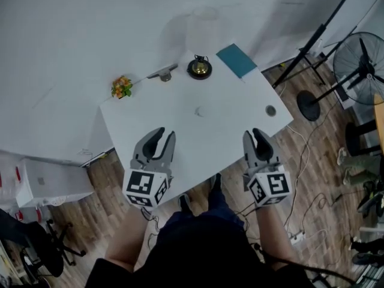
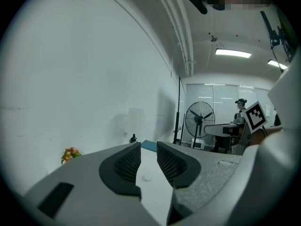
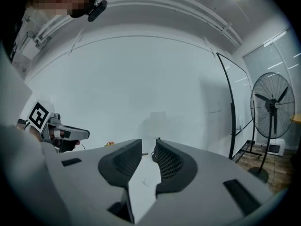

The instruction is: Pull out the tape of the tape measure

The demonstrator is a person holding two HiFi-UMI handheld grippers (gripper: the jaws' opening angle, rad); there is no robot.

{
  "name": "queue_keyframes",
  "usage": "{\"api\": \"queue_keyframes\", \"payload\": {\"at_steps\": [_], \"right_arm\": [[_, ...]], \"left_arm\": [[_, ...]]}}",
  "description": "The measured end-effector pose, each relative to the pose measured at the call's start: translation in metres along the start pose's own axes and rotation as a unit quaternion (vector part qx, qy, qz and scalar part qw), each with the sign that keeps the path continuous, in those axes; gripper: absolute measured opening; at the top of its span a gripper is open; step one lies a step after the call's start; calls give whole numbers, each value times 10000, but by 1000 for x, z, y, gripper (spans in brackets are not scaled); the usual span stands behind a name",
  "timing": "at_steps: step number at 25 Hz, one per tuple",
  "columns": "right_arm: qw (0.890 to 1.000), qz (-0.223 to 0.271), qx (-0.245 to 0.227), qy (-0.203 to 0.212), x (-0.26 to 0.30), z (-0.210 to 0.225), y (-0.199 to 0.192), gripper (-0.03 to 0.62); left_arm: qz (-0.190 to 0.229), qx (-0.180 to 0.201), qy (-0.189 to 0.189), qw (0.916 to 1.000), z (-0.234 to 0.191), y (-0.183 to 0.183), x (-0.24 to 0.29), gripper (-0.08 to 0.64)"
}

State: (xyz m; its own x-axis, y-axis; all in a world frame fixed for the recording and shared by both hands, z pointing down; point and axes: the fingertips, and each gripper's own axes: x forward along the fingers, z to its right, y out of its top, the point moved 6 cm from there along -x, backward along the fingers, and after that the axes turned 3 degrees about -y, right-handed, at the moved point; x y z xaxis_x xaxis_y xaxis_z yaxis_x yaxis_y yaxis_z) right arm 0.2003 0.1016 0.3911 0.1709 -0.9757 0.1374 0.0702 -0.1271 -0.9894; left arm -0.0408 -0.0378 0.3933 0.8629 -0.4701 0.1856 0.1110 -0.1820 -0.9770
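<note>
1. Left gripper (image 1: 164, 134): I hold it over the near edge of the white table (image 1: 228, 122), pointing away from me and close to level. Its jaws stand a little apart with nothing between them.
2. Right gripper (image 1: 254, 133): alongside the left and well apart from it, same heading. Its jaws are parted by a narrow gap and empty, with bare tabletop showing through.
3. My forearms (image 1: 128, 245): both stretched forward, with the marker cubes (image 1: 146, 188) nearest my body.
4. Tape measure (image 1: 199, 68): round, black and brass. It lies well ahead of both grippers near the table's far edge, and neither touches it.
5. Teal card (image 1: 236, 60): just right of the tape measure.
6. Orange flowers (image 1: 122, 87): ahead and left of my left gripper.
</note>
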Motion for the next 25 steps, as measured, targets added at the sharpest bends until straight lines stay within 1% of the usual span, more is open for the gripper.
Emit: {"api": "queue_keyframes", "payload": {"at_steps": [3,7,10,13,15,17,20,23,25], "right_arm": [[9991,-84,-63,401,33,14,-3,100],[9962,-225,-212,820,81,49,-4,101],[9922,-491,-270,1114,121,67,-19,109],[9836,-864,-357,1540,154,70,-40,124],[9750,-1138,-445,1857,174,65,-56,129],[9638,-1448,-610,2152,190,57,-75,130],[9447,-1892,-922,2514,208,42,-106,135],[9255,-2271,-1306,2736,224,29,-135,161],[9134,-2508,-1535,2814,234,23,-153,179]], "left_arm": [[-56,-21,386,9992,-9,2,14,95],[-157,-68,842,9963,-16,4,40,95],[-290,-169,1145,9929,-20,-7,55,95],[-479,-295,1406,9885,-16,-22,62,95],[-621,-384,1565,9850,-15,-31,63,95],[-782,-487,1673,9816,-14,-42,62,95],[-1032,-633,1689,9782,-11,-61,62,95],[-1202,-745,1640,9763,-13,-75,62,95],[-1207,-791,1622,9761,-19,-82,60,95]]}}
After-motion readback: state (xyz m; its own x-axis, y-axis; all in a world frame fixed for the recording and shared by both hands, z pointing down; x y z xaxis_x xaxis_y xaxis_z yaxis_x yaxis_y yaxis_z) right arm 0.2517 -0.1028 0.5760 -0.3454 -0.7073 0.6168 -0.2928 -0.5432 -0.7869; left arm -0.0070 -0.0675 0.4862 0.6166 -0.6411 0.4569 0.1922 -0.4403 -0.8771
